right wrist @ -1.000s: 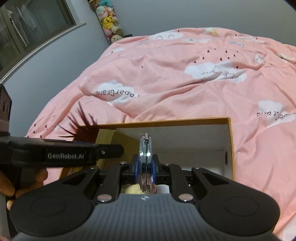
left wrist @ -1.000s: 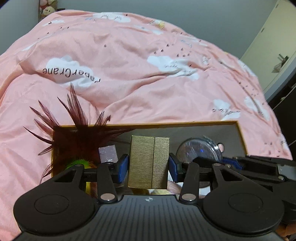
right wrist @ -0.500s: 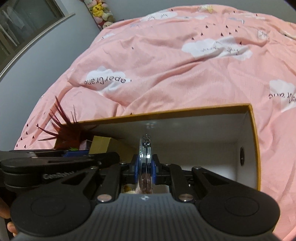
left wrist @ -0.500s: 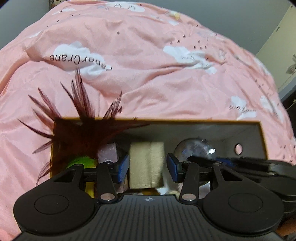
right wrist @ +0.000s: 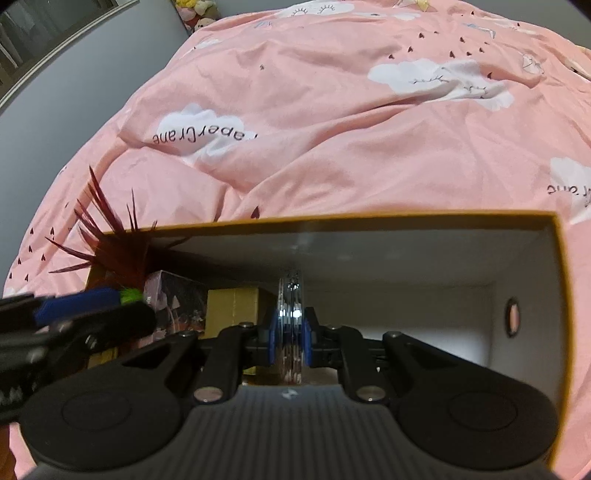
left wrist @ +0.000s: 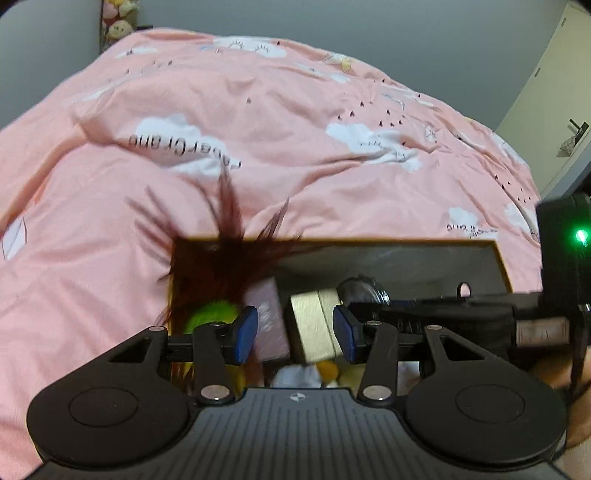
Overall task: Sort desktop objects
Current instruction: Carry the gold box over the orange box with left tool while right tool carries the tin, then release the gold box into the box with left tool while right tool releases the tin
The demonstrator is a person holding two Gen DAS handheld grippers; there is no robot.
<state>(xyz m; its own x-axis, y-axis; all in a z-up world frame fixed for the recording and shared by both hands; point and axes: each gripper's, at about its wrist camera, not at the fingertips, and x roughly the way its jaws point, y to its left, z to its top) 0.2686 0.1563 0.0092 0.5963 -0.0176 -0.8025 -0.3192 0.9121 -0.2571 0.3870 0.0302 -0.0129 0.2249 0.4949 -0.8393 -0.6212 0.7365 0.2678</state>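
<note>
Now I am lowering a clear round disc [right wrist: 291, 321] into the storage box [right wrist: 369, 220], my right gripper [right wrist: 291, 341] clamped on its edge so it stands upright ahead of my fingers. My left gripper [left wrist: 294, 334] hangs with its jaws apart and empty above the gold box [left wrist: 314, 325], just left of the disc. Next, I judge, I must sink the disc to the floor right of the gold box, then let go.

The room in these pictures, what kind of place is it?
Most likely a bedroom: a bed under a pink duvet printed with clouds, soft toys piled by the grey wall, and a door at the right.
</note>
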